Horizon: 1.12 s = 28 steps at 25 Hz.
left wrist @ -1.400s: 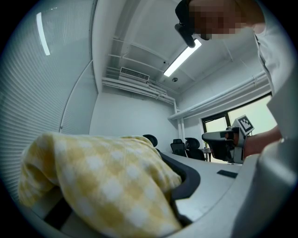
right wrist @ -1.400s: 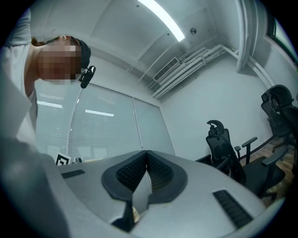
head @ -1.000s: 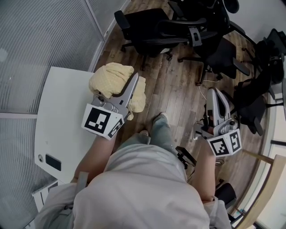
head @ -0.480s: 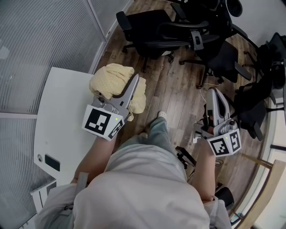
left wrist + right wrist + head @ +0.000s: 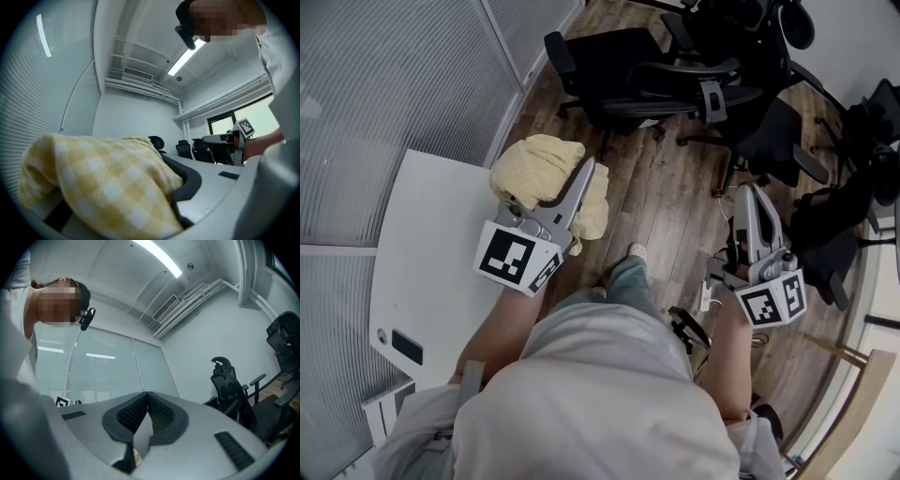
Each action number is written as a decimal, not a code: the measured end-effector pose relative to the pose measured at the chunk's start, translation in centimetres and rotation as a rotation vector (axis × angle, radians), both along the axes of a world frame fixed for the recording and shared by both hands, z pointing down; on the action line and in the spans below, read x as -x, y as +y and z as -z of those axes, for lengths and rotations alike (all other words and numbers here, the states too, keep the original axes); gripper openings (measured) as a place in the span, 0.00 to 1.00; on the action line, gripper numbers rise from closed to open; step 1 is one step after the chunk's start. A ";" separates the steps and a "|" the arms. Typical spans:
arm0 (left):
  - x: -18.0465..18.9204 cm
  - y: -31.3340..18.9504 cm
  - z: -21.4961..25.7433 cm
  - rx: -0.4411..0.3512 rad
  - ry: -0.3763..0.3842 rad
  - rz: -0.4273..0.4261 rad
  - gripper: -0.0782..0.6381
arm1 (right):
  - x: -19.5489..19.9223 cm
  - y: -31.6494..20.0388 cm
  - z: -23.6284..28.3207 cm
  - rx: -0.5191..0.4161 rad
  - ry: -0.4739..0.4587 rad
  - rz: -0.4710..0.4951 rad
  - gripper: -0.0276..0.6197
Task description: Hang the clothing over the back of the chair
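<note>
Garment (image 5: pixel 534 164), yellow check, bunched in left gripper's (image 5: pixel 584 173) clamped fingers off desk's (image 5: pixel 431 244) far corner; right gripper's (image 5: pixel 752 202) fingers together, empty. Single bunched hold may slip mid-carry.

A white table (image 5: pixel 431 244) carries a small black slab (image 5: pixel 406 348) close to its near edge, while beyond the table's far end black chairs (image 5: pixel 614 66) stand on wooden floor (image 5: pixel 664 199).
</note>
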<state>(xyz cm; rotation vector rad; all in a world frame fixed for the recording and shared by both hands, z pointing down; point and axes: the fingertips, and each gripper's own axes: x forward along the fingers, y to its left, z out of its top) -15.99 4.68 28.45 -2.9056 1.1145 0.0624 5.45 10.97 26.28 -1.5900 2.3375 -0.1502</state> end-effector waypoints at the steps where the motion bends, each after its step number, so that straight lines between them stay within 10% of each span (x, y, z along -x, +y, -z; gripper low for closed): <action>1: -0.2 -0.4 0.0 0.000 -0.001 0.002 0.21 | -0.2 -0.5 0.0 -0.001 -0.001 0.002 0.08; 28: -5.5 -9.2 0.1 0.013 -0.023 0.077 0.21 | -5.2 -13.1 0.1 0.011 -0.017 0.136 0.08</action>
